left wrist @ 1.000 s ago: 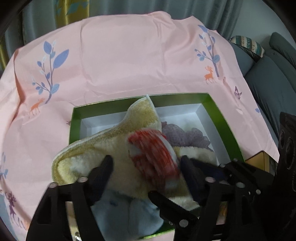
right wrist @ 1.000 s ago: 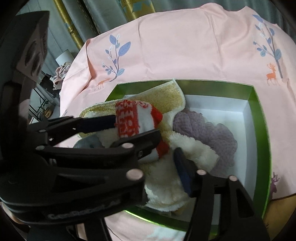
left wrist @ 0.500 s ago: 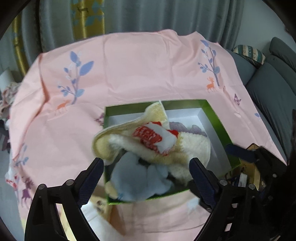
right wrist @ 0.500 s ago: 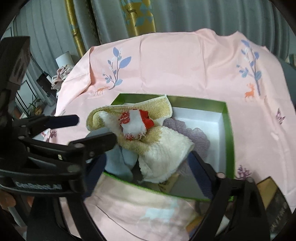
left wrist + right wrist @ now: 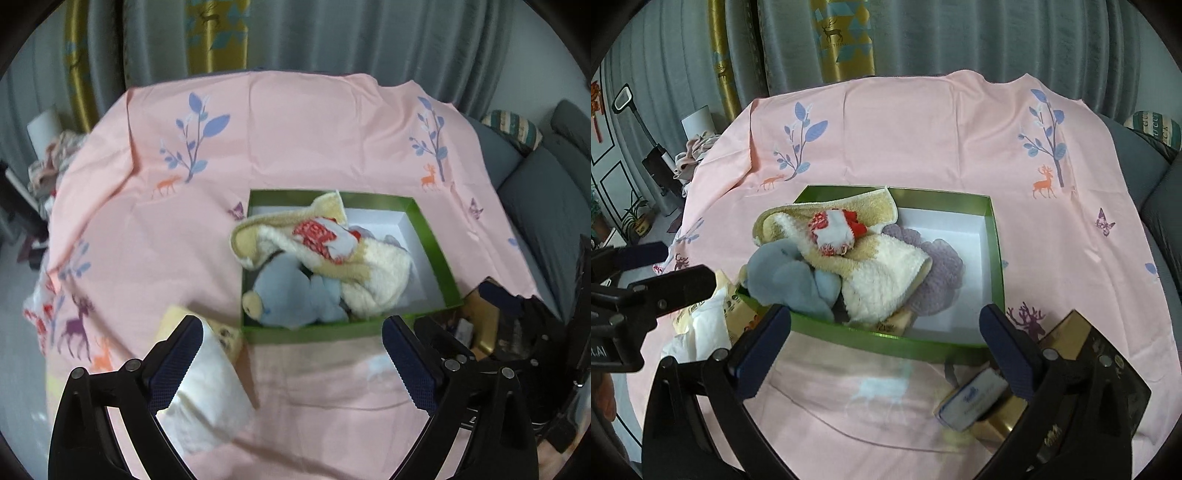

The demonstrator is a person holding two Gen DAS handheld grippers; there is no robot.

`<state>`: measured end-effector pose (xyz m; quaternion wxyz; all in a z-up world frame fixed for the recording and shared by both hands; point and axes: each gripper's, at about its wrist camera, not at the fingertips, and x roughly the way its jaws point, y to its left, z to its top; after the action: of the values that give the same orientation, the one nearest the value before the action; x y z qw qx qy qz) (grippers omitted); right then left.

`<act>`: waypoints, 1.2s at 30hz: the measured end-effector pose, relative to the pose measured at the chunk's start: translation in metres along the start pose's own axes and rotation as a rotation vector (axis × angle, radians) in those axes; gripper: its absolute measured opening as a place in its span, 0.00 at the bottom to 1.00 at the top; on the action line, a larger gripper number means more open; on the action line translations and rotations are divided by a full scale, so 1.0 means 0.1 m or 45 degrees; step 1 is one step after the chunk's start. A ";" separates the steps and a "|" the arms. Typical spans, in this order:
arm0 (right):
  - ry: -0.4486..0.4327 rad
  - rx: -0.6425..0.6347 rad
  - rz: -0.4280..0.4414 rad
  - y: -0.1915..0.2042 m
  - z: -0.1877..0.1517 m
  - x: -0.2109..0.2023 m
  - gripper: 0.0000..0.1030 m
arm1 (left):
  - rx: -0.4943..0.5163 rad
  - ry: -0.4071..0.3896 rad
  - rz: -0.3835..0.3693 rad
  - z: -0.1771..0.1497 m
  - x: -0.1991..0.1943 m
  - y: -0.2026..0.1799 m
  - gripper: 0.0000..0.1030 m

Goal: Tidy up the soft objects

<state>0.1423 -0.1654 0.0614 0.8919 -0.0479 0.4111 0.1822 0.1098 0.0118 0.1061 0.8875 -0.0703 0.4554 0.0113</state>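
A green box (image 5: 436, 254) (image 5: 995, 251) with a white inside stands on the pink cloth. In it lie a cream and yellow towel (image 5: 373, 277) (image 5: 882, 273), a red and white sock (image 5: 321, 238) (image 5: 834, 229) on top, a grey-blue plush toy (image 5: 291, 291) (image 5: 786, 277) and a purple knit piece (image 5: 938, 273). My left gripper (image 5: 291, 365) is open and empty, held back above the cloth in front of the box. My right gripper (image 5: 882, 343) is open and empty, also in front of the box. The left gripper's fingers (image 5: 676, 284) show at the left of the right wrist view.
A white tissue pack (image 5: 207, 398) (image 5: 701, 328) lies left of the box. A gold box (image 5: 1082, 373) with a small white-labelled item (image 5: 975, 398) sits at the front right. A grey sofa (image 5: 546, 206) stands to the right, curtains behind.
The left gripper let go of the red and white sock, which now rests on the towel in the box. Both grippers pulled back and up from the box, jaws wide.
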 end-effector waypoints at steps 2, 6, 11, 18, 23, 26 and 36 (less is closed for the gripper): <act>0.002 -0.002 -0.005 0.01 -0.02 -0.04 0.99 | -0.034 0.025 -0.008 -0.03 -0.01 0.03 0.95; 0.001 -0.006 -0.013 0.03 -0.02 -0.09 0.99 | -0.057 0.060 -0.028 -0.05 -0.02 0.06 0.95; -0.008 -0.024 -0.027 0.08 -0.01 -0.15 0.99 | -0.071 0.096 0.029 -0.07 0.03 0.12 0.95; 0.001 -0.031 -0.042 0.09 -0.01 -0.16 0.99 | -0.086 0.135 0.061 -0.06 0.15 0.20 0.95; 0.014 -0.025 -0.042 0.08 0.04 -0.12 0.99 | -0.079 0.156 0.083 0.00 0.26 0.18 0.95; 0.016 -0.026 -0.049 0.08 0.06 -0.11 0.99 | -0.058 0.162 0.096 0.03 0.31 0.13 0.95; 0.022 -0.017 -0.064 0.05 0.09 -0.07 0.99 | -0.027 0.166 0.113 0.08 0.38 0.07 0.95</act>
<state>0.1425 -0.1602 0.0724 0.8922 -0.0658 0.4164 0.1619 0.1384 0.0185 0.0791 0.8538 -0.0600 0.5146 0.0509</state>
